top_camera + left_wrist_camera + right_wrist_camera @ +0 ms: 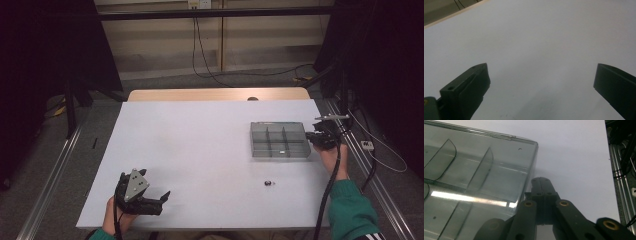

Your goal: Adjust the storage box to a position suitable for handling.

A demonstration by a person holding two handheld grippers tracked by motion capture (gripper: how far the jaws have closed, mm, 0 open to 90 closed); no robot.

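Note:
A clear grey compartment tray sits on the right part of the white table. Its divided cells look empty apart from a small bright glint near the front. My right gripper lies at the tray's right side with its jaws shut and nothing between them. In the right gripper view the closed tips rest just beside the tray's clear side wall; whether they touch it I cannot tell. My left gripper rests at the table's front left, open. Its jaws stand wide over bare tabletop.
A small dark object lies on the table in front of the tray. Black cables trail from the right gripper along the table's right edge. Metal rails run along the floor on both sides.

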